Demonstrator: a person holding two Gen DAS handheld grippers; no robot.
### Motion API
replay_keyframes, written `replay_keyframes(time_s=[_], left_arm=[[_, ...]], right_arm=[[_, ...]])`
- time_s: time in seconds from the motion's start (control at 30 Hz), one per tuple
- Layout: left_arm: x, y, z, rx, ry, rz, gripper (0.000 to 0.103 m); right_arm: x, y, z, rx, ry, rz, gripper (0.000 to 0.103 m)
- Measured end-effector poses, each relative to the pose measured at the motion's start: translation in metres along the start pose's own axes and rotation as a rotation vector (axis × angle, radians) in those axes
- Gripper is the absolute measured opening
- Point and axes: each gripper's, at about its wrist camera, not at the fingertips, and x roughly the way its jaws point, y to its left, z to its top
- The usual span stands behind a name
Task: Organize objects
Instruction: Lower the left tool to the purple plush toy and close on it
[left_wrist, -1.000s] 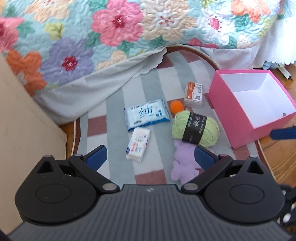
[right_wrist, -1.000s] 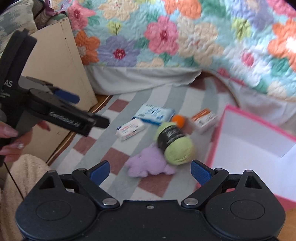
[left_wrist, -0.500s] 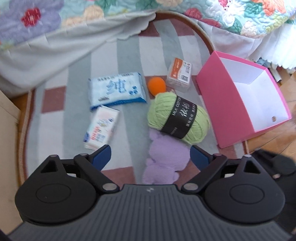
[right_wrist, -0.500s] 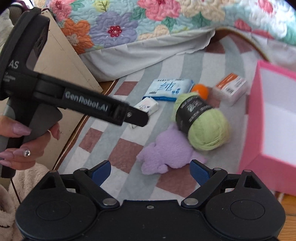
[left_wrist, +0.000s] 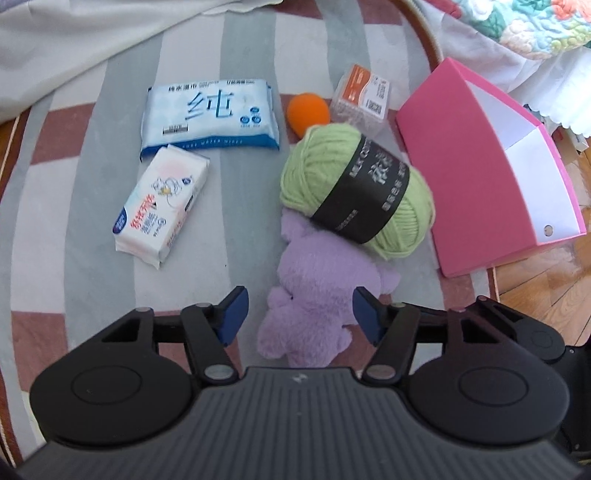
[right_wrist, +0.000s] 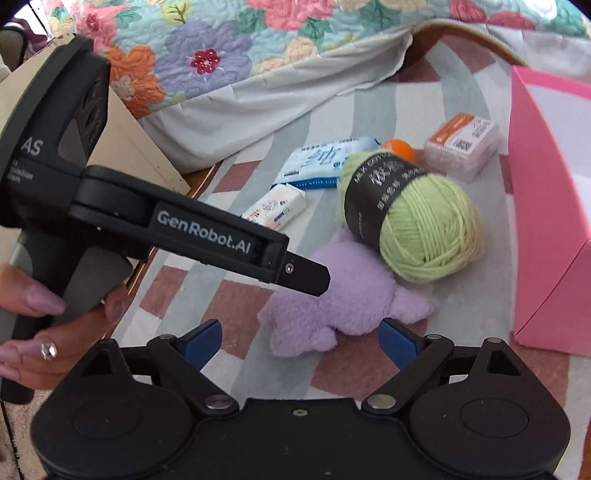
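Observation:
A purple plush toy lies on the striped rug, its head under a green yarn ball with a black band. My left gripper hangs over the plush; its jaws are closing with the plush's lower half between them, the blue pads close to the fur on both sides. In the right wrist view its black finger points at the plush. My right gripper stands open just short of the plush. An open pink box stands at the right.
On the rug lie a blue wipes pack, a white tissue pack, an orange ball and a clear box with an orange label. A floral quilt hangs behind, a beige panel at left, wood floor at right.
Both grippers have sunk toward the rug and the objects loom larger. The left gripper's jaws have narrowed from wide to about the plush's width, now flanking it.

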Motion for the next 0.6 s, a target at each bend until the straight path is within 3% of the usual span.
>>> replay_keyframes(time_s=[0.13,0.2,0.37,0.4,0.47,0.6], left_arm=[[0.009,0.001,-0.001,-0.02,-0.007,0.041,0.062],[0.011,0.005,-0.001,-0.044,-0.007,-0.004,0.061],[0.017,0.013,-0.013,-0.211,0.033,-0.195,0.042],[0.018,0.012,-0.016,-0.221,0.036,-0.188,0.033],[0.017,0.009,-0.018,-0.226,0.029,-0.155,0.033],[0.016,0.005,-0.02,-0.228,0.037,-0.187,0.028]], right_arm=[[0.011,-0.006,-0.004,0.016,0.007,0.003,0.094],[0.015,-0.006,-0.004,0.004,0.014,-0.007,0.094],[0.013,0.0,-0.009,-0.028,0.02,-0.018,0.094],[0.011,0.001,-0.011,-0.045,0.02,-0.024,0.094],[0.009,0.0,-0.014,-0.067,0.033,-0.021,0.094],[0.005,-0.005,-0.02,-0.079,0.019,-0.028,0.091]])
